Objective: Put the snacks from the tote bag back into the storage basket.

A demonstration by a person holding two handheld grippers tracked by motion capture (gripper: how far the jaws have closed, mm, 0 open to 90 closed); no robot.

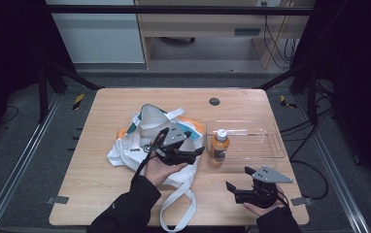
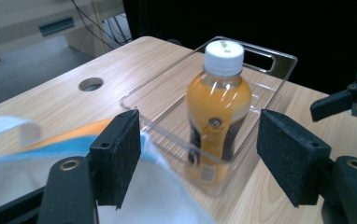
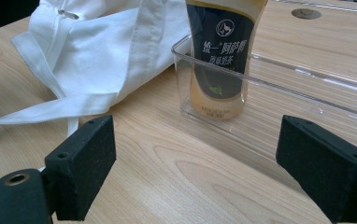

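An orange drink bottle [image 1: 219,145] with a white cap stands upright in the near left corner of a clear plastic tray [image 1: 271,138]. Left of the tray lies a white cloth bag [image 1: 130,150] with blue and orange parts and long straps. My left gripper [image 1: 197,144] hovers over the bag, open, jaws pointing at the bottle [image 2: 218,98] with nothing between them. My right gripper [image 1: 238,178] rests near the table's front right edge, open and empty, facing the bottle [image 3: 223,46] and tray wall [image 3: 307,88]. The bag [image 3: 102,56] lies to its left.
A round cable hole [image 1: 214,101] sits in the wooden table behind the tray. Bare wood lies in front of the tray and at the table's left. One bag strap [image 1: 183,208] hangs over the front edge. Black frame posts flank the table.
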